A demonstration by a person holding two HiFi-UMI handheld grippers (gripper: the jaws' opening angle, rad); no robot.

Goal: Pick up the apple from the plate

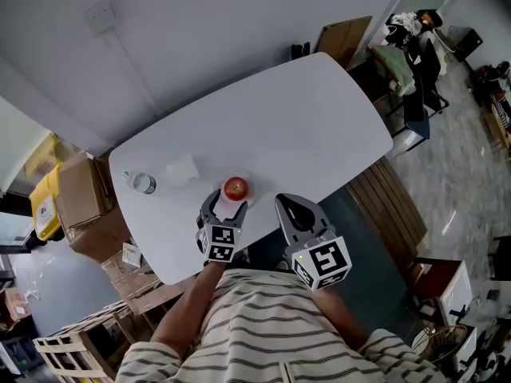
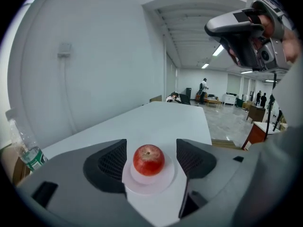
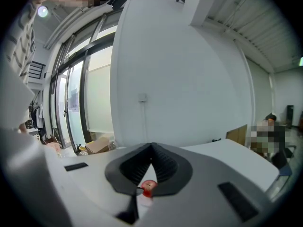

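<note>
White table (image 1: 319, 110) | apple (image 1: 235, 187) near front edge | left tongs (image 1: 225, 207) spread around it

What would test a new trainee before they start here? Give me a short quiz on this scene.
1. True or false: the left claw is clamped on the apple.
2. What does the apple sit on? A) a white plate B) a bowl C) a tray
3. Which claw has its jaws together?

Key:
1. False: its jaws stand apart on either side of the apple, not touching it.
2. A.
3. The right claw.
</note>
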